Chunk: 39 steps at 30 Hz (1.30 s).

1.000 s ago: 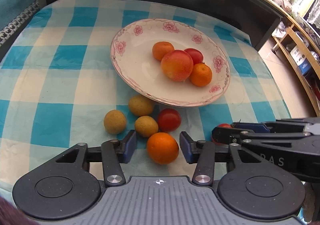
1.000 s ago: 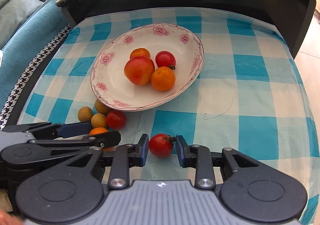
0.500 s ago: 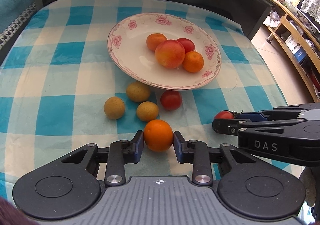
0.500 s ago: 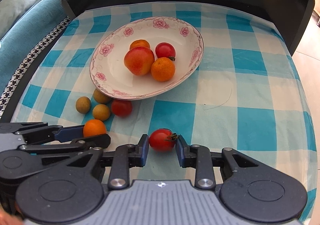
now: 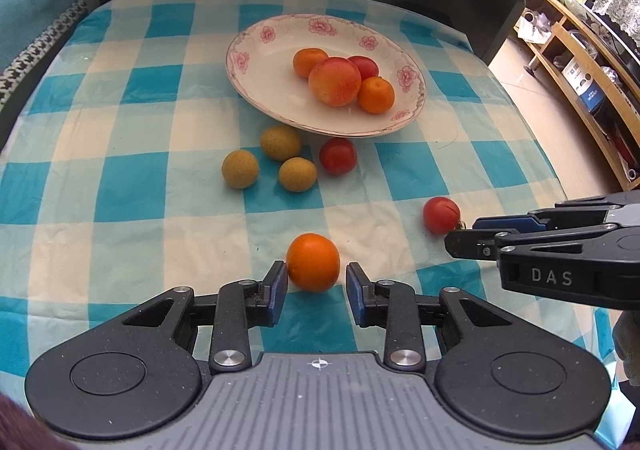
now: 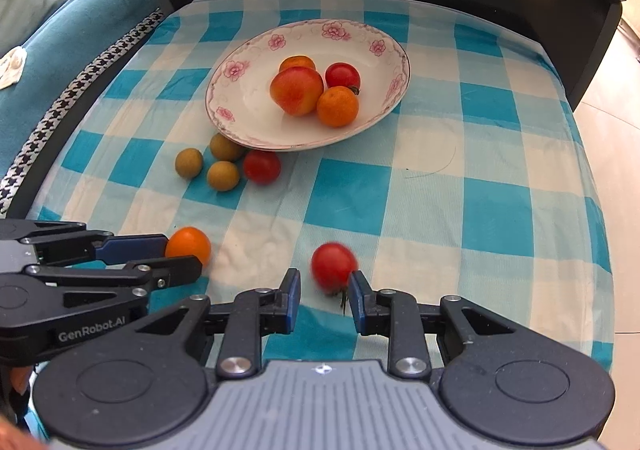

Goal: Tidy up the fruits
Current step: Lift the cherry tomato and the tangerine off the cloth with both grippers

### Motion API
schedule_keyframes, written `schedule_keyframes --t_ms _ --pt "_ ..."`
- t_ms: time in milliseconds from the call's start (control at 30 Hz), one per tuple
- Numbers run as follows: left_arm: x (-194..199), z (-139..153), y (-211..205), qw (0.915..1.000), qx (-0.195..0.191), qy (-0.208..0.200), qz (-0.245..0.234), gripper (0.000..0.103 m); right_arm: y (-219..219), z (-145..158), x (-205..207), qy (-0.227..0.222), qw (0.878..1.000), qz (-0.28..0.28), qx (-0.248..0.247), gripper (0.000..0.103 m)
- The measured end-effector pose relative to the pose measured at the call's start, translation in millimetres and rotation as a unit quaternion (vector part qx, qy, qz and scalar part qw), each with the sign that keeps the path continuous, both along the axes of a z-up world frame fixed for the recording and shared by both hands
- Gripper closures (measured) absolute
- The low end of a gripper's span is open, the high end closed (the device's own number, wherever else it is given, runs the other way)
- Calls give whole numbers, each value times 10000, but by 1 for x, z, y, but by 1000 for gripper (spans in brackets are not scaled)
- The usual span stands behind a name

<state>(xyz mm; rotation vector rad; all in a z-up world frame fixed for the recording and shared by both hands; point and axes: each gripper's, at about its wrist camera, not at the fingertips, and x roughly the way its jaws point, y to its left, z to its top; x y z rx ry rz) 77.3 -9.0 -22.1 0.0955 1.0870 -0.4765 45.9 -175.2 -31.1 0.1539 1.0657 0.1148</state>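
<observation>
My plate (image 5: 248,61) at twelve o'clock holding four fruits, my left gripper (image 5: 316,284) pinching an orange (image 5: 313,262), my right gripper (image 6: 324,292) pinching a tomato (image 6: 333,264)

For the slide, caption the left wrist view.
Left gripper pinches an orange on the checked cloth, short of the plate.

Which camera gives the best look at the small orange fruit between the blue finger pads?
The left wrist view: the orange fruit sits whole and sharp between the left gripper pads. In the right wrist view it appears off to the side, smaller, partly hidden behind that gripper's fingers.
</observation>
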Motion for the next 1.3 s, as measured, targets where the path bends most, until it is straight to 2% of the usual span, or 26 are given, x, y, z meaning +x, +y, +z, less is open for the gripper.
schedule_keyframes --t_ms 167,367,633,700,867,933,1133,1300 --pt "7 1 -1 9997 -224 -1 132 55 -15 2 3 -27 9992 -264 300 74" --pt "11 -5 -5 9996 -241 98 115 46 -22 3 17 -80 9977 -477 467 71" --pt "14 -9 -7 9996 -202 92 169 44 -7 -10 29 46 9993 -271 239 69" --pt "13 -10 -9 9997 -144 88 158 44 -5 -13 30 63 9996 -214 146 69" --pt "15 -12 -10 9998 -12 42 168 54 0 -14 29 38 9999 -95 -106 69" --pt "15 -12 -8 9998 2 36 194 60 0 -15 28 15 9998 -100 -156 73" --pt "11 -9 -9 9999 64 26 76 62 3 -12 24 23 9999 -16 -123 73" --pt "8 -1 -9 10000 -27 -48 52 62 3 -2 18 -97 9999 -15 -39 73"
